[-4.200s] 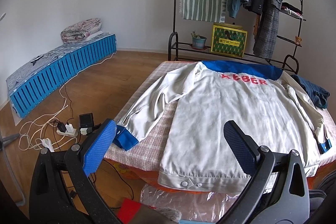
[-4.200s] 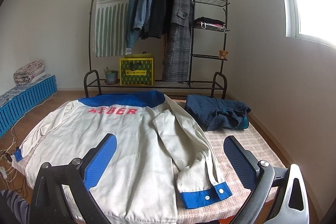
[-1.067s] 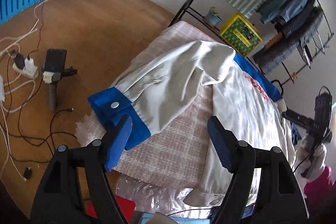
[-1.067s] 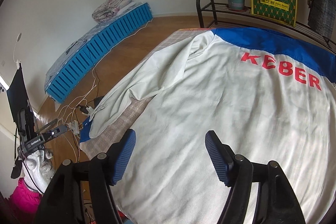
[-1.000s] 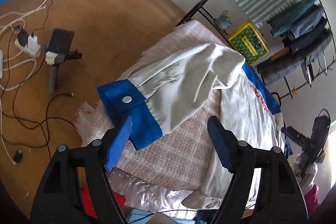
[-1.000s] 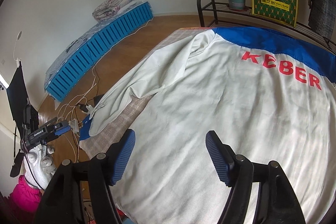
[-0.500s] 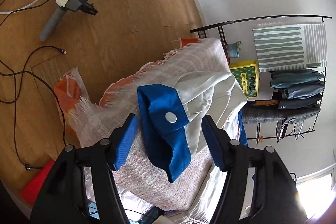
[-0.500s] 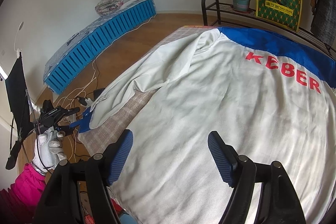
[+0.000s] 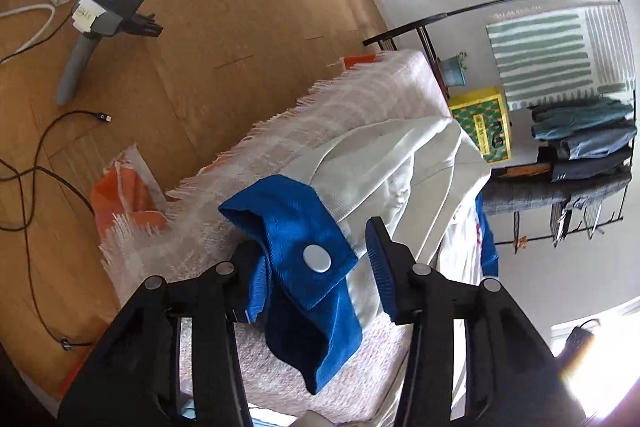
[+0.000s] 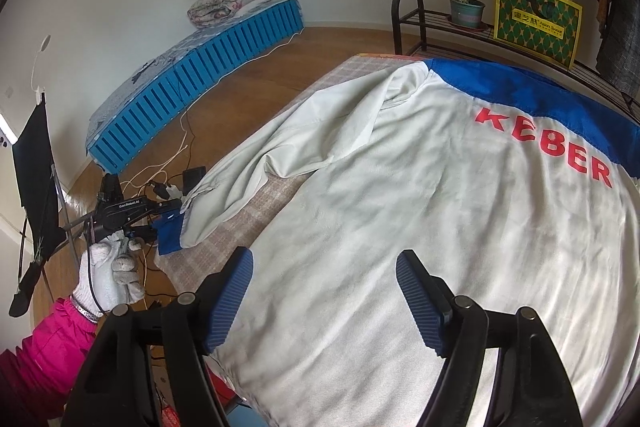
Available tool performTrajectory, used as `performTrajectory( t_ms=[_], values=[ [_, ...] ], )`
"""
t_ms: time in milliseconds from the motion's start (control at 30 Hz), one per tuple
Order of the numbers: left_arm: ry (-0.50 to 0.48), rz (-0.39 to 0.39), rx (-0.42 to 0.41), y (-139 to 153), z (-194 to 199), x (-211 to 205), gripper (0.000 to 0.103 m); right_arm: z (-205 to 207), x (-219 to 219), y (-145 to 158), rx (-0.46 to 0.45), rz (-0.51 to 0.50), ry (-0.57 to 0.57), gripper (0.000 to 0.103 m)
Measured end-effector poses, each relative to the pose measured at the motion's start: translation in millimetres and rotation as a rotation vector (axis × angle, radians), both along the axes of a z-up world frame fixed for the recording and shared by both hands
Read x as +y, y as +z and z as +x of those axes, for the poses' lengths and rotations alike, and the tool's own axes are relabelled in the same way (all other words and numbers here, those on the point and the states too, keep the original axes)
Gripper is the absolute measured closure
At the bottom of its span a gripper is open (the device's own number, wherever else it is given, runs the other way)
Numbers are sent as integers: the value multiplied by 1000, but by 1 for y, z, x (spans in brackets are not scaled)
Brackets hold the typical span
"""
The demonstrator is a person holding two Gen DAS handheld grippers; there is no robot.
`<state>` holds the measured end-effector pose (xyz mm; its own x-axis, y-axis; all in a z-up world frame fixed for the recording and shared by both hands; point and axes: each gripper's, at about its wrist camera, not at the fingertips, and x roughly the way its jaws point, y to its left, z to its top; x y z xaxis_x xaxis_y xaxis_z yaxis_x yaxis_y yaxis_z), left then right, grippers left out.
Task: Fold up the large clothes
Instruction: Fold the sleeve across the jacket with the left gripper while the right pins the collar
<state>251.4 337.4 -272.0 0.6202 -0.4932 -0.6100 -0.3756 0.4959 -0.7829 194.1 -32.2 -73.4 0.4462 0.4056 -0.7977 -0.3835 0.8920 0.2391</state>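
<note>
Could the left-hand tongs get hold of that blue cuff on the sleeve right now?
Probably yes. The blue cuff already lies between the fingers of the left tongs, which have just been closing around it. Nothing else sits in the gap, though a firm pinch isn't clear yet.

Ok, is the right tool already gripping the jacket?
No: the right tool hangs open above the back of the white jacket, with both pads clear of the cloth and nothing between them.
</note>
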Motion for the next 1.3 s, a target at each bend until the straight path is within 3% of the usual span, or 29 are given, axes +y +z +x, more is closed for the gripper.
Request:
performTrajectory(
  t_ms=[67, 100, 133, 200, 300, 367, 433, 600, 700, 833, 933, 1100, 1300],
  values=[
    [28, 20, -1, 3, 6, 2, 58, 1, 2, 0, 1, -2, 7, 26],
    [34, 76, 18, 6, 11, 1, 73, 2, 3, -1, 3, -2, 9, 26],
    [30, 140, 37, 11, 15, -3, 96, 3, 3, -2, 7, -1, 9, 26],
    [20, 197, 3, 25, 20, -11, 97, 7, 1, -5, 18, 8, 4, 26],
    [-16, 289, -110, 67, 16, -29, 97, 16, -5, -11, 49, 28, -21, 27],
    [-77, 340, -193, 98, 9, -49, 98, 25, -8, -17, 76, 23, -35, 35],
    [-147, 403, -267, 126, 0, -74, 99, 37, -10, -20, 96, 16, -53, 51],
    [-311, 523, -388, 166, -23, -136, 100, 76, -5, -20, 140, 127, -49, 51],
    [-379, 537, -421, 173, -35, -164, 100, 106, 7, -16, 142, 160, -53, 39],
    [-444, 532, -471, 179, -54, -192, 100, 145, 26, -16, 174, 200, -45, 38],
    [-515, 592, -510, 183, -73, -217, 100, 169, 37, -20, 192, 210, -50, 37],
    [-669, 715, -525, 173, -99, -258, 101, 195, 46, -36, 213, 119, -93, 35],
    [-745, 712, -513, 161, -107, -278, 101, 216, 75, -55, 202, 12, -85, 39]
  ],
)
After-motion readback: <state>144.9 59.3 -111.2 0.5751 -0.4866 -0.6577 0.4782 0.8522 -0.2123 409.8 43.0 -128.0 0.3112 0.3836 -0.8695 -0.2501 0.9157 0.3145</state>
